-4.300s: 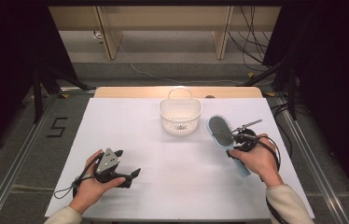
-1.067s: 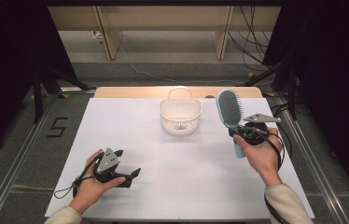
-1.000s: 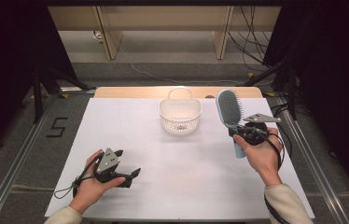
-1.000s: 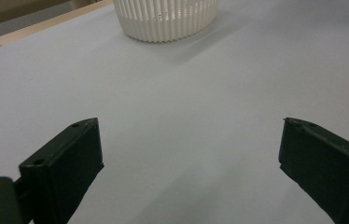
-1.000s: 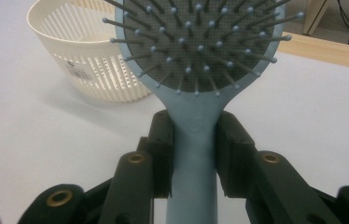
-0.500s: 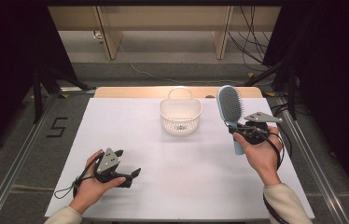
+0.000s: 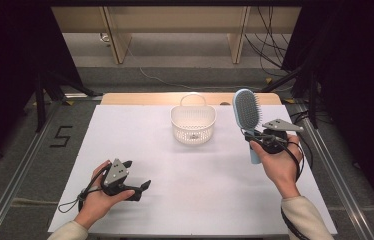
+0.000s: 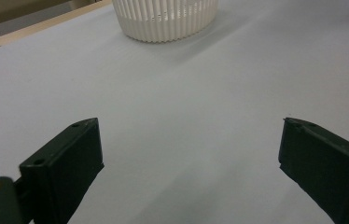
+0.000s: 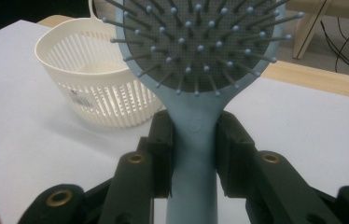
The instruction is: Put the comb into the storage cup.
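Hairbrush [image 7: 247, 111] pinched in right gripper [image 7: 253, 136] jaws, beside white basket [image 7: 193, 124]; left gripper [image 7: 137, 181] jaws spread.

Right gripper [image 7: 256, 136] clamps the handle of a light-blue paddle hairbrush [image 7: 247, 112], held upright just right of a white slatted plastic basket [image 7: 193, 124]; left gripper [image 7: 136, 177] rests open on the white tabletop [image 7: 185, 190].

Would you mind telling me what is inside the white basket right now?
The white basket looks empty apart from a small dark mark on its floor, probably a label. In the right gripper view, the hairbrush covers its right part, and its near wall hides some of the floor.
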The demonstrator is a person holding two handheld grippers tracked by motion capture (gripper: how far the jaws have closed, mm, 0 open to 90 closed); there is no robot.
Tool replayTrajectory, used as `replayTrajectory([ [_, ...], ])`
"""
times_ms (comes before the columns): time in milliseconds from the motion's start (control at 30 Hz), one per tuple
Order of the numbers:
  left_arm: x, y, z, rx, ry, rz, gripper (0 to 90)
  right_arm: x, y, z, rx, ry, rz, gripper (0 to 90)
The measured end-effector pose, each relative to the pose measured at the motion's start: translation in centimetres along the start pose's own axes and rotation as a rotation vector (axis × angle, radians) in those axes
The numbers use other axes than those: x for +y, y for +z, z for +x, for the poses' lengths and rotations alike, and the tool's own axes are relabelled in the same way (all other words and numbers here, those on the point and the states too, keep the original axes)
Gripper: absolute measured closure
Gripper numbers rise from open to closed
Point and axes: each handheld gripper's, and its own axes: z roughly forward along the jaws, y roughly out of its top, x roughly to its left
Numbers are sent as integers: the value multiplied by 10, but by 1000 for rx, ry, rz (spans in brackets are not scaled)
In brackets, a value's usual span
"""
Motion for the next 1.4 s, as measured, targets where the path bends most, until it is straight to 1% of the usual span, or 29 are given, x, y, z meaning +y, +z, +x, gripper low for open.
replayTrajectory([
  [500, 0, 0, 0, -2, 1, 1, 57, 2, 1, 0, -5, 0, -24, 703],
  [1067, 0, 1, 0, -2, 3, 2, 59, 6, 0, 2, -10, 1, -69, 703],
  [1400, 0, 1, 0, -3, 2, 2, 60, 7, 3, 4, -12, -7, -84, 703],
])
